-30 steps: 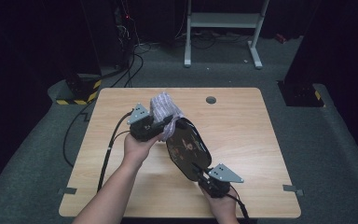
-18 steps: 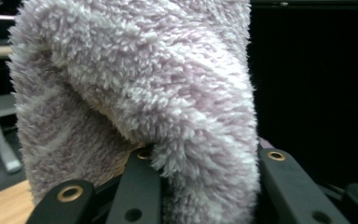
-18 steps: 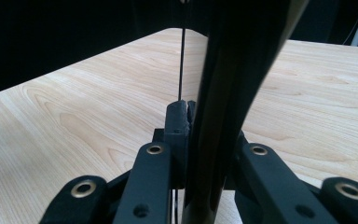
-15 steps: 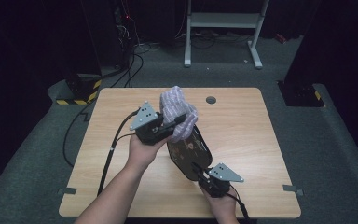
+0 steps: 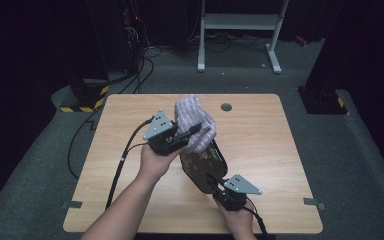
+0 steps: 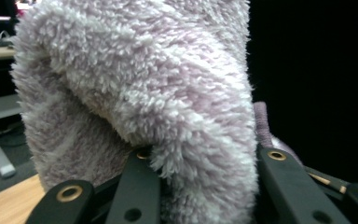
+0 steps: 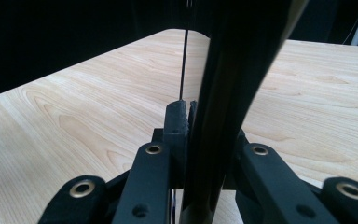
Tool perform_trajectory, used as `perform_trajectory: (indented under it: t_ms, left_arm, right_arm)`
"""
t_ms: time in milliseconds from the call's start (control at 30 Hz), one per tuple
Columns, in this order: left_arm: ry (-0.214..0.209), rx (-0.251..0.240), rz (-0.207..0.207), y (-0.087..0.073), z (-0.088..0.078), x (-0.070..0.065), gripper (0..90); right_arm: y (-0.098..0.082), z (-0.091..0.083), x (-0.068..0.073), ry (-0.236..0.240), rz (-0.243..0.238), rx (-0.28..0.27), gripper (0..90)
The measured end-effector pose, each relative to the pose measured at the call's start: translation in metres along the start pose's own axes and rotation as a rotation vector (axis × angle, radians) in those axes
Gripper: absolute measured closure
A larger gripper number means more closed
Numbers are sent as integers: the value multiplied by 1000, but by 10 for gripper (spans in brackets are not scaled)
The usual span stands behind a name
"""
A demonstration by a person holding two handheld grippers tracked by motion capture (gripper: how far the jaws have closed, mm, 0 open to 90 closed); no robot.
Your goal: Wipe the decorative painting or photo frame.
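The left gripper (image 5: 192,131) clamps a fluffy lilac-white cloth (image 5: 194,123); its own view shows fleece bulging between the fingers (image 6: 137,186). The right gripper (image 5: 214,181) clamps the edge of a dark oval tray (image 5: 203,162), upright above the wooden table (image 5: 260,135).

The left gripper (image 5: 196,131) is up and away from where it was a second ago, climbing and sliding toward the far side of the table (image 5: 130,120) in the high view. The fluffy lilac cloth (image 5: 194,121) goes with it, clamped in the jaws: a second ago it sat low against the upper end of the dark tray (image 5: 205,167); now it stands higher and hangs over that end. Its bunched top reaches further up the tabletop than before, and the grey plate on the gripper sits further from the person's near edge.
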State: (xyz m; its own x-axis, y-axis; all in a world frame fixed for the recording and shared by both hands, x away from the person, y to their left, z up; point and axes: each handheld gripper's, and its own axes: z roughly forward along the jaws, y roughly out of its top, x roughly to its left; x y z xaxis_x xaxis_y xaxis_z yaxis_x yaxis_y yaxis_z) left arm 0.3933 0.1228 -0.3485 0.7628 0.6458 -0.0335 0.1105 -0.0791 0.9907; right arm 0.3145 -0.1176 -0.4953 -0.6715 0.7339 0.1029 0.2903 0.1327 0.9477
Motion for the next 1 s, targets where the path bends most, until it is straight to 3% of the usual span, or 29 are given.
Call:
perform_trajectory:
  t_ms: [267, 667, 1000]
  left_arm:
    - [42, 44, -83, -21, 0, 27, 713]
    - [85, 127, -119, -53, 6, 46, 714]
    - [134, 201, -178, -85, 5, 67, 714]
  right_arm:
    - [-1, 0, 0, -3, -5, 0, 787]
    - [-1, 1, 0, -3, -4, 7, 779]
    - [-1, 2, 1, -3, -9, 8, 778]
